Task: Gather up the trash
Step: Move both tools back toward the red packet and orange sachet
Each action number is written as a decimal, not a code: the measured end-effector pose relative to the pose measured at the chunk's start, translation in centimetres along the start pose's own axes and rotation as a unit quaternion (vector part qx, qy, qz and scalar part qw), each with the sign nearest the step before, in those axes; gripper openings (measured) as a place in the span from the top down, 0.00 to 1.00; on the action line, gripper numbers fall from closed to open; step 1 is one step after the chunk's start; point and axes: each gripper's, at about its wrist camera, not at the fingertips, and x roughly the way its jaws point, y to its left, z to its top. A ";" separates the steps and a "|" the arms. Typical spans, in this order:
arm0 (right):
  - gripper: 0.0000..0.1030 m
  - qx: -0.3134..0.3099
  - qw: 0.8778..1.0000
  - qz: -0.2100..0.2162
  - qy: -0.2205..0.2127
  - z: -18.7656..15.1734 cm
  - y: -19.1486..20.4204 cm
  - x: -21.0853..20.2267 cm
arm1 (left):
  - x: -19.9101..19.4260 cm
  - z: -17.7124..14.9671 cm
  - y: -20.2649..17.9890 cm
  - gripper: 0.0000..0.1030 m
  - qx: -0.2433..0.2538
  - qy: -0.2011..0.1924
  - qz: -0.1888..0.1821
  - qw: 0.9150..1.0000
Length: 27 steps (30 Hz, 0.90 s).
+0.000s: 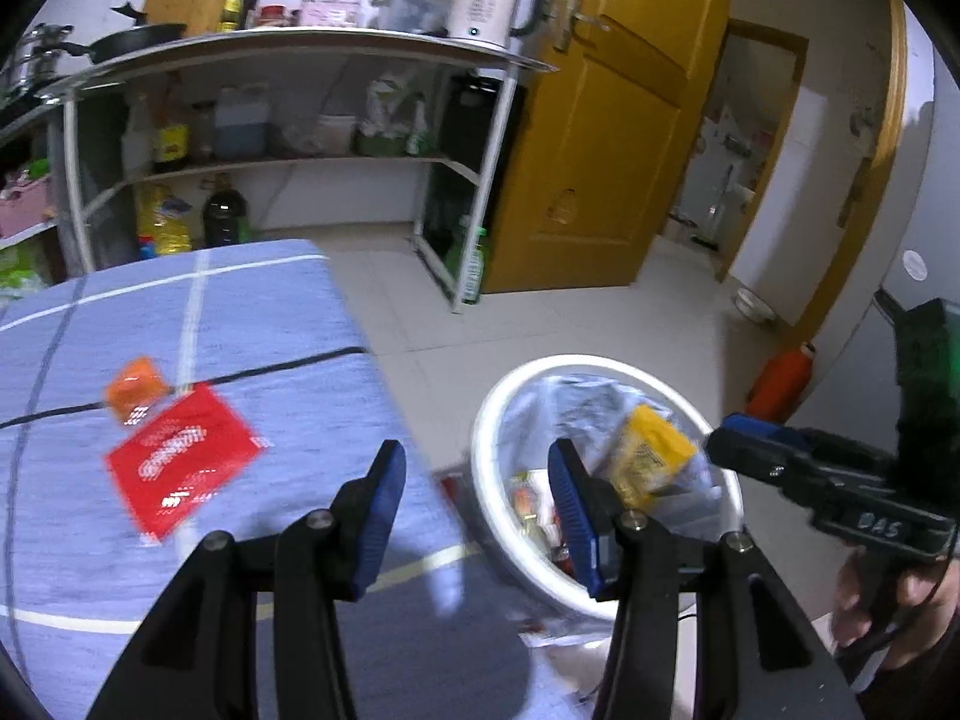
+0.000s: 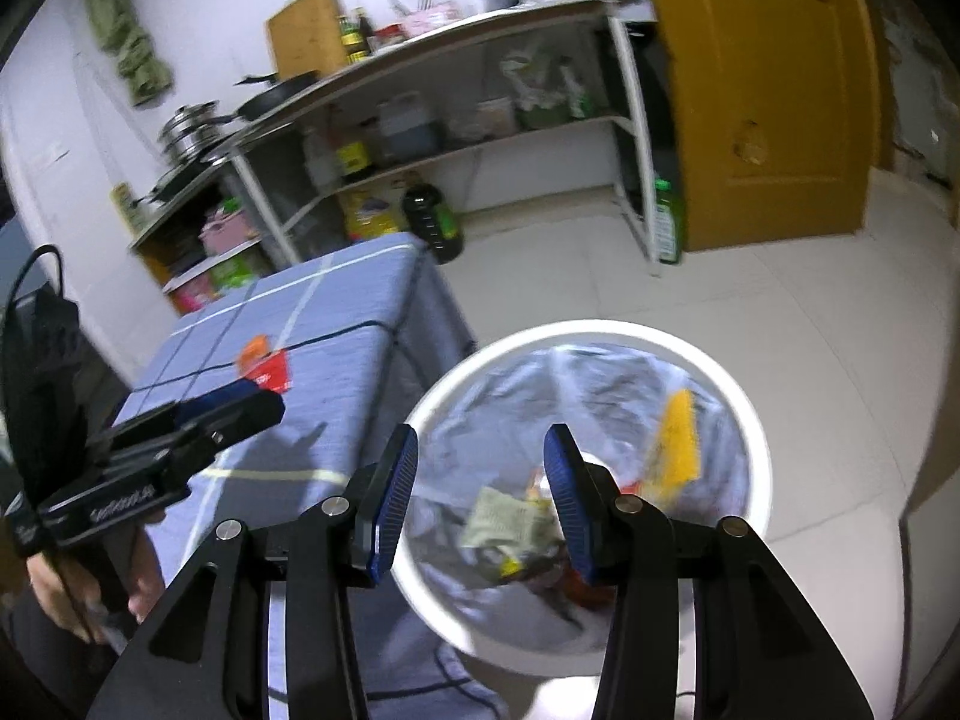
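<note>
Trash lies in two places: two pieces rest on the table (image 1: 252, 324), and more sits inside the white-rimmed bin (image 2: 744, 420) on the floor beside it. On the table, covered by a blue cloth with white and dark lines, a flat red packet (image 1: 180, 459) lies touching a smaller orange wrapper (image 1: 135, 387) at its far corner. In the bin, lined with a clear bag, a yellow packet (image 2: 678, 444) leans near the far wall, above a greenish paper piece (image 2: 504, 516) and mixed scraps too blurred to count.

The room is a kitchen with pale floor tiles, a white metal shelf rack (image 1: 288, 60) along the wall, and one yellow-brown door (image 1: 606, 120). The rack top carries one white kettle (image 1: 486, 6) and one black pan (image 1: 132, 39); bottles stand on its lower shelves.

The left gripper (image 1: 474, 510) hovers spread wide over the table edge, holding nothing. The right gripper (image 2: 480, 498) hangs spread apart over the bin, also empty.
</note>
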 end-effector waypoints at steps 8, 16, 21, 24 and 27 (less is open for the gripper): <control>0.56 -0.069 0.996 0.047 0.003 0.4 6.8 1.9 | -2.4 -1.2 7.7 0.49 -0.030 -0.005 0.039 0.999; 0.53 -0.095 0.993 0.071 0.018 1.1 10.8 5.1 | -2.7 -1.6 12.5 0.35 -0.037 -0.001 0.069 0.997; 0.53 -0.106 0.991 0.080 0.025 1.6 12.5 6.7 | -0.8 -1.0 13.8 0.32 -0.022 0.020 0.068 0.997; 0.53 -0.111 0.990 0.083 0.028 1.8 13.0 7.5 | 0.9 -0.7 14.0 0.30 0.001 0.042 0.064 0.997; 0.53 -0.108 0.990 0.085 0.031 1.9 12.8 8.1 | 2.4 -0.7 14.1 0.29 0.022 0.067 0.058 0.996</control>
